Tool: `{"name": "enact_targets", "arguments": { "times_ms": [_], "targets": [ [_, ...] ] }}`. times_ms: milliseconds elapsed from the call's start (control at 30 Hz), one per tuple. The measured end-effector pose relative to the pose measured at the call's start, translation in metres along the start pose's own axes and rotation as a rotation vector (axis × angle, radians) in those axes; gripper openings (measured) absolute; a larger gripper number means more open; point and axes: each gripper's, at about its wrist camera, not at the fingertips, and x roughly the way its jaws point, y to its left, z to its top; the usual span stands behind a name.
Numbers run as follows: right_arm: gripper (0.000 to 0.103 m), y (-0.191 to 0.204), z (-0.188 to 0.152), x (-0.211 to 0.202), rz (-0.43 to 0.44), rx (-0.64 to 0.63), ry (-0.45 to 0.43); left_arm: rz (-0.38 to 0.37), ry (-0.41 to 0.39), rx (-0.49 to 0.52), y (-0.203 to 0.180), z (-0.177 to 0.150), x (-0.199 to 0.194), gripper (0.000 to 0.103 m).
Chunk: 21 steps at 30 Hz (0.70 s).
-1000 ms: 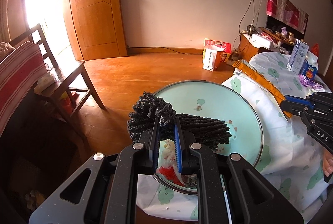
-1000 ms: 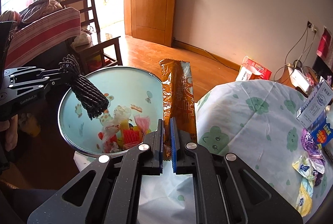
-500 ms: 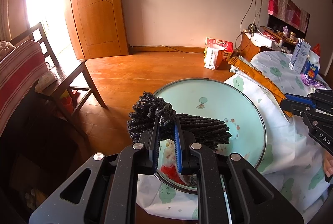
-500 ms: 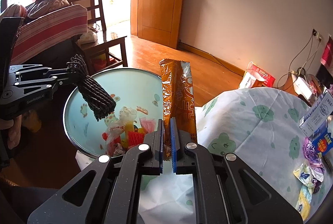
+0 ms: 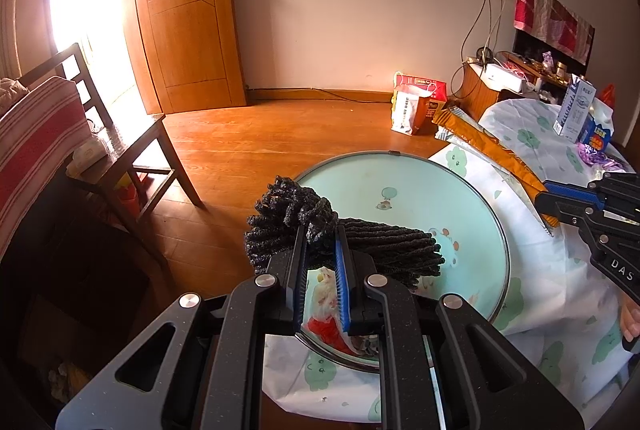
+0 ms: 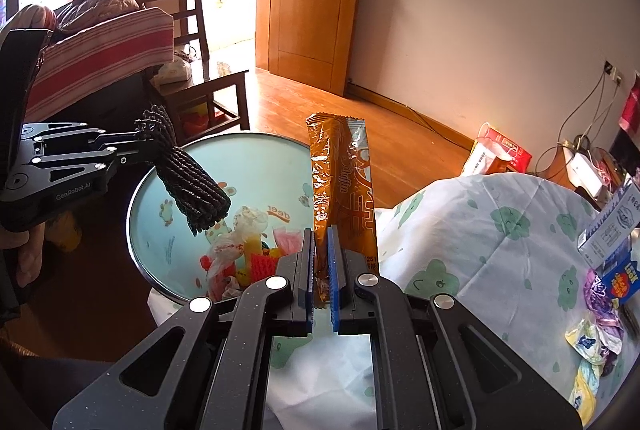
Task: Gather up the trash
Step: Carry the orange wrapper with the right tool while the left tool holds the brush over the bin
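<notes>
My left gripper (image 5: 321, 244) is shut on a black foam net sleeve (image 5: 384, 244) and holds it over the round pale-green trash bin (image 5: 404, 178); the net also shows in the right wrist view (image 6: 192, 190). My right gripper (image 6: 320, 242) is shut on a long orange snack wrapper (image 6: 340, 182) that stands upright beside the bin's (image 6: 168, 250) right rim. The wrapper shows in the left wrist view (image 5: 492, 150). Several wrappers (image 6: 240, 254) lie in the bin.
A table under a white cloth with green prints (image 6: 480, 230) holds a milk carton (image 6: 612, 226) and loose wrappers (image 6: 596, 338). A wooden chair (image 5: 132, 150) stands left of the bin, a paper bag (image 5: 412, 106) on the floor, a door (image 5: 188, 10) behind.
Both grippers keep their hold. The right gripper with the orange wrapper has shifted slightly toward the bin; the left gripper with the net stays about where it was.
</notes>
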Motion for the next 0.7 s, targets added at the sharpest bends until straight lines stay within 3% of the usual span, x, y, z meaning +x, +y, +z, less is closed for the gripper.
{"name": "enact_targets", "arguments": {
  "times_ms": [700],
  "targets": [
    [0.007, 0.0023, 0.0029, 0.0003, 0.003, -0.008, -0.004, -0.001, -0.001, 0.001, 0.0003, -0.0001, 0.0001, 0.012]
  ]
}}
